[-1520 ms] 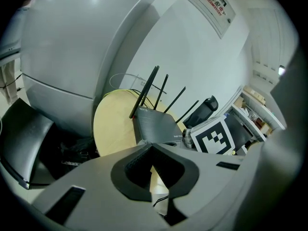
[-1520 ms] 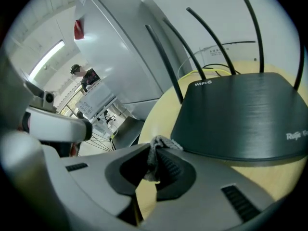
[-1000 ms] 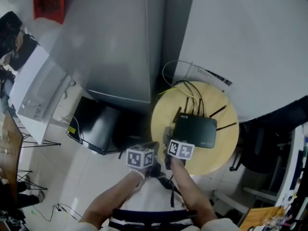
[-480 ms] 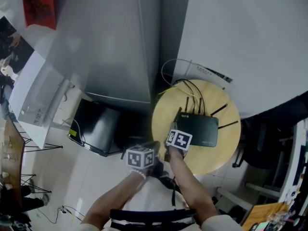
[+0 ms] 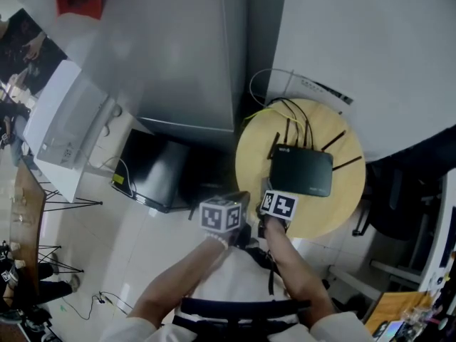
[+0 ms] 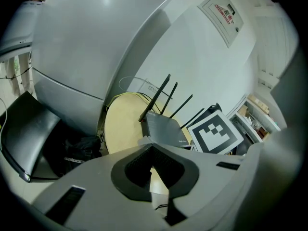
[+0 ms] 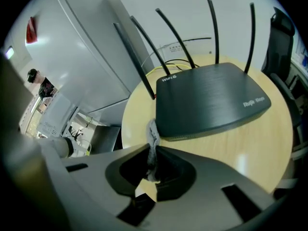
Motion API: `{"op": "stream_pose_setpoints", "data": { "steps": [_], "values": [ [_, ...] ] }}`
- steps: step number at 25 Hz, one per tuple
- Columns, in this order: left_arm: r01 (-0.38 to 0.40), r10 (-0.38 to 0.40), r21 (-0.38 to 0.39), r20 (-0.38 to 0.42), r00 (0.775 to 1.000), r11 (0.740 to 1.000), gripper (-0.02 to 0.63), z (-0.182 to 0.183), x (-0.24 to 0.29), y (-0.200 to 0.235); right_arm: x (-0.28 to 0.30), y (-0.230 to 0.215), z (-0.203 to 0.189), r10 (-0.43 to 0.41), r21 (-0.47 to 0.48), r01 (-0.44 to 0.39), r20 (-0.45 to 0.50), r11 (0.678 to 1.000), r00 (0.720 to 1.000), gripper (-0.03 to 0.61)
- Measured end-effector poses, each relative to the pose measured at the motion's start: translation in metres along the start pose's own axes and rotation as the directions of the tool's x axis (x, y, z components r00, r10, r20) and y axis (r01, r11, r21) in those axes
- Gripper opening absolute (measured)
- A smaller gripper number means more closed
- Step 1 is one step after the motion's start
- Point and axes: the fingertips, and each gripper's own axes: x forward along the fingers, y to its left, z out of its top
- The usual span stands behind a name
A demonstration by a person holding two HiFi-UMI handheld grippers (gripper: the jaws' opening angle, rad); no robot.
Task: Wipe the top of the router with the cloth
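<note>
We hold the cloth (image 7: pixel 153 137) pinched in the right gripper (image 7: pixel 153 163) — jaws closed tight on a thin grey twist of it. Its free end touches the near-left edge of the router (image 7: pixel 211 97), which lies on the round table (image 7: pixel 262 150) at about 1 o'clock from the jaws. The left gripper (image 6: pixel 150 170) hangs at the right one's 9 o'clock, jaws together on nothing. We judge wiping has not begun: next the cloth must rise onto the lid and sweep toward 2 o'clock, short of the antennas (image 7: pixel 175 35).
</note>
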Motion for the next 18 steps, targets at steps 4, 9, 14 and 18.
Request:
{"op": "stream_pose_setpoints", "data": {
  "steps": [4,9,14,18],
  "values": [
    [-0.007,0.007,0.008,0.028,1.0,1.0,-0.003,-0.008,-0.016,-0.01,-0.019,-0.002,-0.006,0.04,-0.006,-0.039,0.038,0.999,0.998,0.044],
    [-0.012,0.01,0.026,0.104,0.995,1.0,-0.003,-0.012,-0.052,-0.03,-0.073,0.016,-0.002,0.22,-0.041,-0.217,0.153,0.975,0.963,0.044],
    [-0.034,0.017,0.099,0.169,0.986,0.994,-0.003,-0.017,-0.1,-0.049,-0.137,0.023,-0.015,0.389,-0.082,-0.383,0.308,0.92,0.868,0.043],
    [-0.034,0.009,0.129,0.187,0.982,0.991,-0.003,-0.021,-0.127,-0.055,-0.178,0.008,-0.025,0.394,-0.074,-0.406,0.446,0.911,0.804,0.043]
  ]
}}
